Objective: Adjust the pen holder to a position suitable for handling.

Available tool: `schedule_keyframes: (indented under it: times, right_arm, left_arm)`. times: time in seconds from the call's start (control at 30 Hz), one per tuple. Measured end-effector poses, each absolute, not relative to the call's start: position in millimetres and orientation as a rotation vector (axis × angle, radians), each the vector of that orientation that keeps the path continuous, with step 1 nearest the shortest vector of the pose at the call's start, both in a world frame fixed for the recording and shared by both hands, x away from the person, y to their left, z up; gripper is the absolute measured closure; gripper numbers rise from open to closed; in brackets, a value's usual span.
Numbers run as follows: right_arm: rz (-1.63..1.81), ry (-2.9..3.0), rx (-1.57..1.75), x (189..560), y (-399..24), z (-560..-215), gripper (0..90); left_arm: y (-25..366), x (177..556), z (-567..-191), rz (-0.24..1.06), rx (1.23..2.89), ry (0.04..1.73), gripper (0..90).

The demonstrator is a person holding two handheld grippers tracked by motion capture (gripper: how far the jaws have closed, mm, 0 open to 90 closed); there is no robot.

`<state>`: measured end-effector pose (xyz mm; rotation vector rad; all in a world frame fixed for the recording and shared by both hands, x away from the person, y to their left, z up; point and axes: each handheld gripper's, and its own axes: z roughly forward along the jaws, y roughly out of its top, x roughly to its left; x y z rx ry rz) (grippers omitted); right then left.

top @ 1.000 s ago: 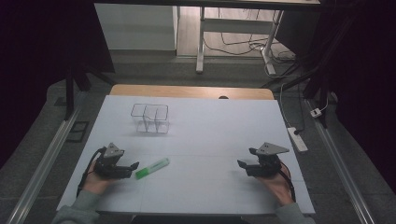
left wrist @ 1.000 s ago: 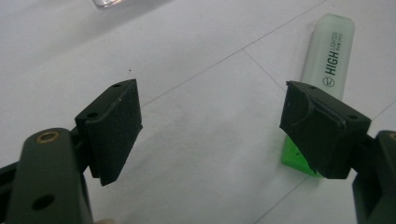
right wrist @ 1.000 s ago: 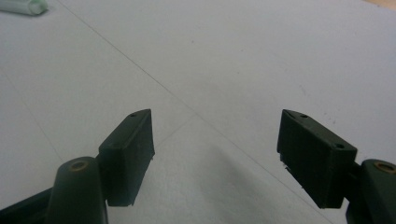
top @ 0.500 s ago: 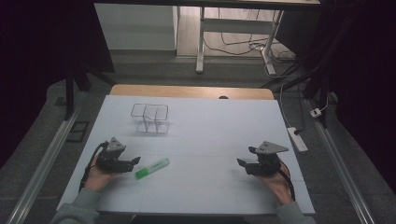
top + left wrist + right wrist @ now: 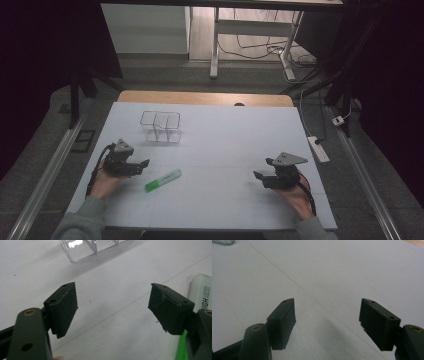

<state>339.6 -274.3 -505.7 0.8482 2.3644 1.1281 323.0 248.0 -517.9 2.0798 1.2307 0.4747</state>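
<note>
Black jaws on your left gripper (image 5: 142,163) stand wide apart, holding nothing; the green highlighter (image 5: 163,180) lies on the white worktop (image 5: 230,145) just beside it at four o'clock. Your right gripper (image 5: 261,169) is equally spread and empty, well apart. At one o'clock stands a clear box (image 5: 160,126).

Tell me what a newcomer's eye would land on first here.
The bright green highlighter pen lies on the white table sheet, just right of the open left hand-held gripper. Behind them stands a clear plastic two-compartment box. The right hand-held gripper rests open, far right.
</note>
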Motion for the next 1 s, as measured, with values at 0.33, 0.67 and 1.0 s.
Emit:
schedule_keyframes:
  times: [0.33,0.67,1.0]
  right_arm:
    - [1.118,2.374,0.848,340,-273,-507,28.8]
    - [1.108,2.389,0.824,339,-269,-508,28.9]
    - [1.123,2.381,0.828,339,-270,-508,29.3]
  left_arm:
    - [259,343,-513,0.470,2.050,1.284,25.4]
    - [275,360,-514,0.493,2.000,1.347,29.8]
    - [277,376,-522,0.530,2.007,1.365,41.3]
